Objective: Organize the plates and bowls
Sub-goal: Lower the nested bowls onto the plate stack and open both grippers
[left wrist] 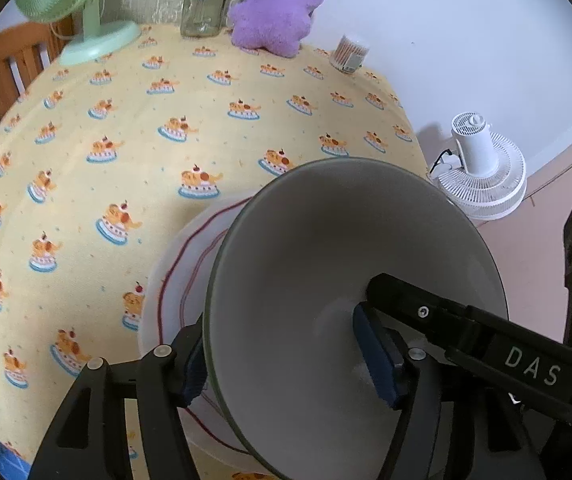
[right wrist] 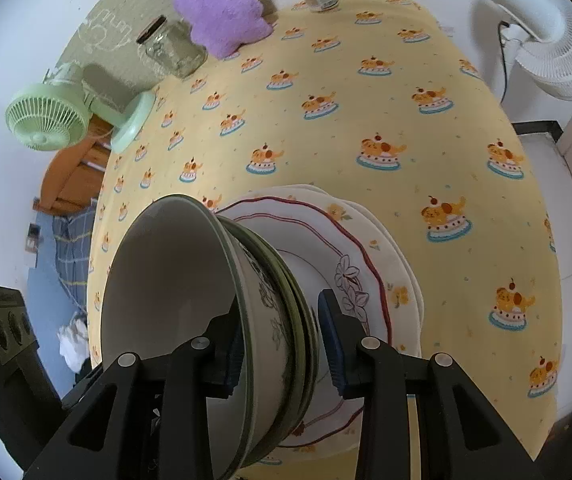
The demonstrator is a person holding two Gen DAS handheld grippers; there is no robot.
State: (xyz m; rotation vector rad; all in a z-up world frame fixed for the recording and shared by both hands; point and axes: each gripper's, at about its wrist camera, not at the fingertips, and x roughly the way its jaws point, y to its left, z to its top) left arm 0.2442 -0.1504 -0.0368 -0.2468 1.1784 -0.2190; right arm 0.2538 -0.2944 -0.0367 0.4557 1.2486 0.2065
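A stack of nested bowls (right wrist: 174,280) with green rims and white insides hangs tilted over the plates. My right gripper (right wrist: 282,320) is shut on the stack's wall, one pad inside the top bowl and one outside against the lower rims. In the left wrist view the top bowl (left wrist: 325,240) fills the middle. My left gripper (left wrist: 282,344) straddles its near rim, one pad just outside and the other well inside, jaws apart. The right gripper's finger (left wrist: 425,312) reaches into the bowl from the right. Underneath lie a white plate with a red wavy line (right wrist: 365,248) and a yellow-flowered plate (right wrist: 401,292).
The table wears a yellow cloth (left wrist: 126,140) with cake prints. Along its far edge stand a green fan (left wrist: 86,12), a glass jar (left wrist: 204,4), a purple plush (left wrist: 278,8) and a cotton-swab tub (left wrist: 349,54). A white fan (left wrist: 481,168) stands on the floor right of the table.
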